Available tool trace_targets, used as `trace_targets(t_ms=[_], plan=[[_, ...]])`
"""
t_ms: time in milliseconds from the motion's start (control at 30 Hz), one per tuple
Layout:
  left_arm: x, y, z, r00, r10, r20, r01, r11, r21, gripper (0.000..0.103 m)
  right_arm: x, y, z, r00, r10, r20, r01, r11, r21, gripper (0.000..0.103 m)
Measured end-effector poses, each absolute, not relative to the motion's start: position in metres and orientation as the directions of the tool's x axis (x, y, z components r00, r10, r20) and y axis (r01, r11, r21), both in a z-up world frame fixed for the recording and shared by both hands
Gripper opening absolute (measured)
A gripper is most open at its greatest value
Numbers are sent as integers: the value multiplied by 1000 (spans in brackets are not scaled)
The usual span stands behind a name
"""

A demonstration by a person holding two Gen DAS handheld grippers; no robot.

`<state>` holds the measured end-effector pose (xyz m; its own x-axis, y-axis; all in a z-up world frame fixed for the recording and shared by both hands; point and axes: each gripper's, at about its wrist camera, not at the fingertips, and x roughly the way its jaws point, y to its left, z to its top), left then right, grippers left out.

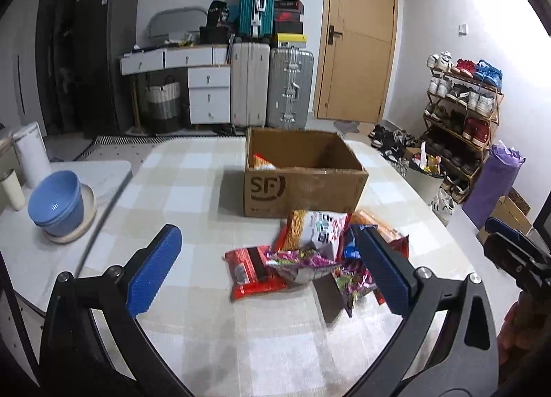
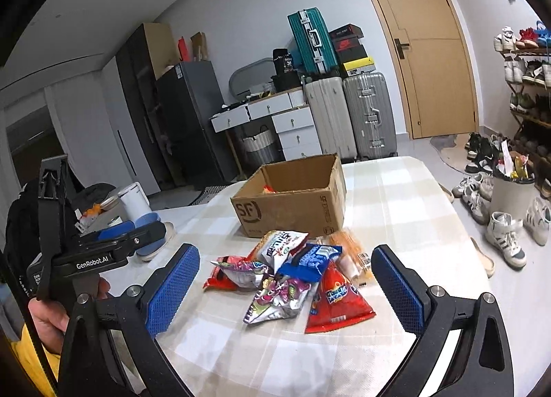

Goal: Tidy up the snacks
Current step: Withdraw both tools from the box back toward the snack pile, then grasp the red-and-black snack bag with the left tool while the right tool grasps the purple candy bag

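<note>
An open cardboard box (image 1: 303, 190) marked SF stands mid-table with an orange snack bag (image 1: 262, 162) inside; it also shows in the right wrist view (image 2: 292, 207). A pile of snack bags (image 1: 310, 256) lies in front of it, also in the right wrist view (image 2: 292, 280): a red bag (image 1: 253, 271), a purple bag (image 2: 275, 299), a blue bag (image 2: 310, 259), a white bag (image 2: 284, 242) and a red triangular bag (image 2: 335, 304). My left gripper (image 1: 268, 269) is open above the table before the pile. My right gripper (image 2: 286, 288) is open, hovering over the pile.
Stacked blue bowls (image 1: 56, 202) on a plate and a white canister (image 1: 32, 154) sit on a side table at left. The table has a checked cloth (image 1: 193, 197). Suitcases (image 1: 272, 87), a drawer unit, a door and a shoe rack (image 1: 461, 104) stand beyond.
</note>
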<state>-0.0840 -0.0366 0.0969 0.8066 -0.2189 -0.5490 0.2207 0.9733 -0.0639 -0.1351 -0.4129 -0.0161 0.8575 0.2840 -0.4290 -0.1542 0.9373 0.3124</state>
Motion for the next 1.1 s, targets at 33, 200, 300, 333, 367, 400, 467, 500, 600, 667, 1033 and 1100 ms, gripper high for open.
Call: trace_targets(t_ms=[33, 200, 300, 333, 367, 400, 467, 500, 600, 667, 1033, 1100], plan=[[-82, -37, 93, 805, -211, -554, 215, 975, -59, 102, -134, -413, -17, 857, 283, -431, -153, 938, 311, 102], [-70, -36, 75, 786, -200, -585, 203, 977, -61, 102, -130, -410, -26, 845, 289, -450, -155, 938, 311, 102], [-58, -34, 56, 758, -195, -623, 194, 978, -70, 102, -126, -408, -36, 833, 296, -468, -157, 936, 314, 102], [-54, -35, 50, 752, -190, -631, 195, 979, -62, 102, -125, -407, -38, 829, 299, -472, -159, 936, 314, 102], [-52, -34, 44, 746, -183, -641, 194, 980, -54, 102, -124, -406, -41, 826, 301, -477, -159, 936, 315, 102], [-49, -34, 38, 739, -181, -649, 195, 979, -51, 102, -123, -406, -44, 822, 304, -481, -159, 935, 318, 102], [-40, -36, 23, 715, -189, -673, 210, 976, -52, 102, -119, -406, -51, 813, 312, -492, -161, 932, 324, 102], [-34, -35, 16, 705, -189, -683, 210, 976, -53, 102, -116, -405, -54, 809, 314, -498, -161, 932, 325, 102], [-21, -27, -2, 680, -177, -712, 185, 980, -67, 102, -108, -404, -64, 793, 325, -515, -163, 928, 335, 102], [-9, -22, -14, 662, -172, -730, 169, 983, -78, 102, -103, -403, -68, 785, 333, -522, -167, 925, 340, 102], [55, -28, -65, 564, -185, -805, 147, 981, -123, 102, -79, -399, -89, 753, 355, -554, -170, 918, 357, 102], [66, -33, -72, 553, -167, -816, 138, 985, -108, 102, -77, -400, -92, 748, 357, -559, -167, 917, 363, 102]])
